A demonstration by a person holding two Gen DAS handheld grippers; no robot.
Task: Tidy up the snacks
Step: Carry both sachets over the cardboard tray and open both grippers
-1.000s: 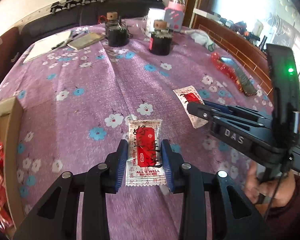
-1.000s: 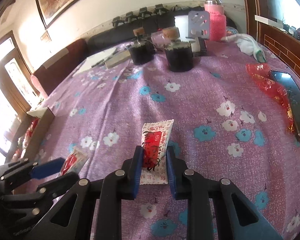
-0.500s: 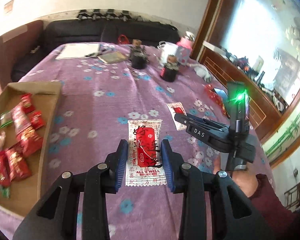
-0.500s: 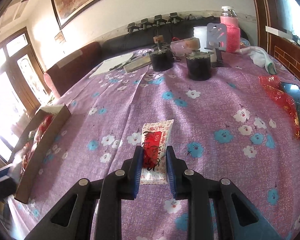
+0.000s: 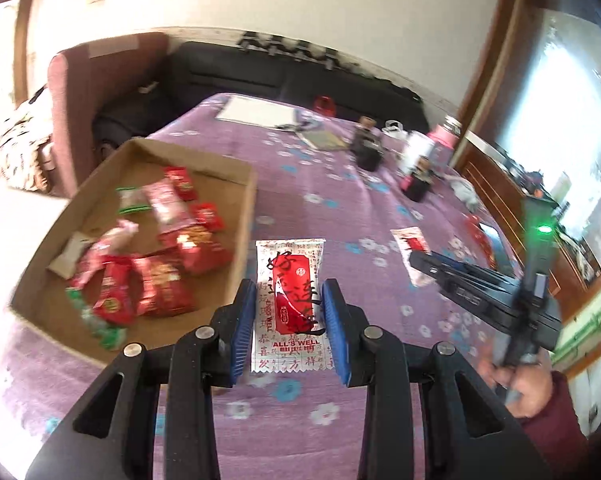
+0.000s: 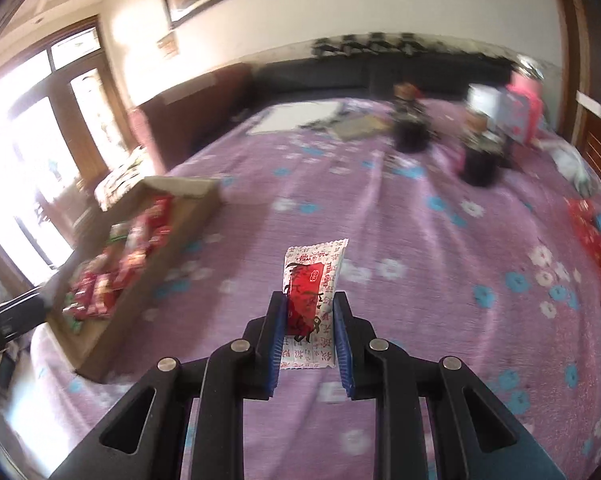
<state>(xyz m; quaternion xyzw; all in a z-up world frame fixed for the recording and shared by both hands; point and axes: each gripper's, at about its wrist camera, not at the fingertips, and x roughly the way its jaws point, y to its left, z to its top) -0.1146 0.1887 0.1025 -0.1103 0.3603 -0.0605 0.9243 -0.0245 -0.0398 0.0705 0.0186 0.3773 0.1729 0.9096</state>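
Carry step: left gripper (image 5: 288, 312) clamps a packet (image 5: 290, 300), right gripper (image 6: 308, 334) clamps another (image 6: 312, 284); next, release both over the box (image 5: 244, 208).

My grippers (image 5: 288, 330) are black with blue ribbed pads (image 5: 246, 326), silver screws, a green light; my sleeve (image 5: 556, 436) looks maroon, I think.

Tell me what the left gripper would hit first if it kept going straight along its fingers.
Probably the purple tablecloth beyond the cardboard box. The left gripper, shut on a snack packet, points just right of the box's wall, so it likely misses the box, though depth is unclear.
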